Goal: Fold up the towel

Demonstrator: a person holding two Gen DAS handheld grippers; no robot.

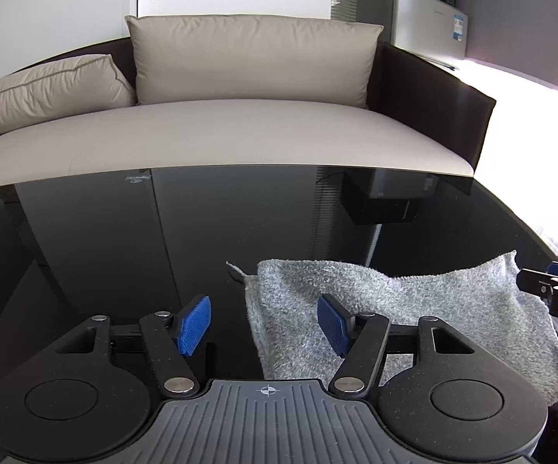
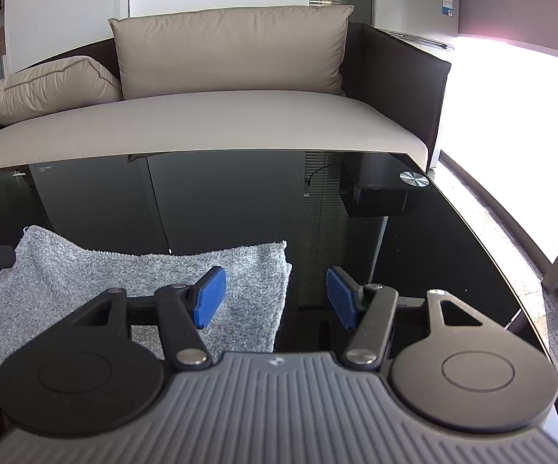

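Left gripper point(image 1: 264, 324): jaws stand apart, roughly half spread, with nothing clamped between the blue pads point(image 1: 195, 324). The left edge of the towel point(image 1: 414, 309) lies beneath the gap, nearer the right-hand pad; whether that pad touches the cloth cannot be told.

Right gripper point(image 2: 277, 297): jaws likewise parted about halfway, gripping nothing. Its left pad point(image 2: 211, 295) sits over the towel's right portion; its right pad is over bare table. The right edge of the towel point(image 2: 85, 274) falls within the gap.

Towel: grey terry cloth, lying folded on the glossy black table point(image 1: 124, 251), between the two grippers. Its far edge sags in the middle, with both far corners raised slightly.

Beyond the table: a sofa point(image 2: 221, 123) with beige cushions, and a silver cabinet point(image 2: 414, 4) by the window.
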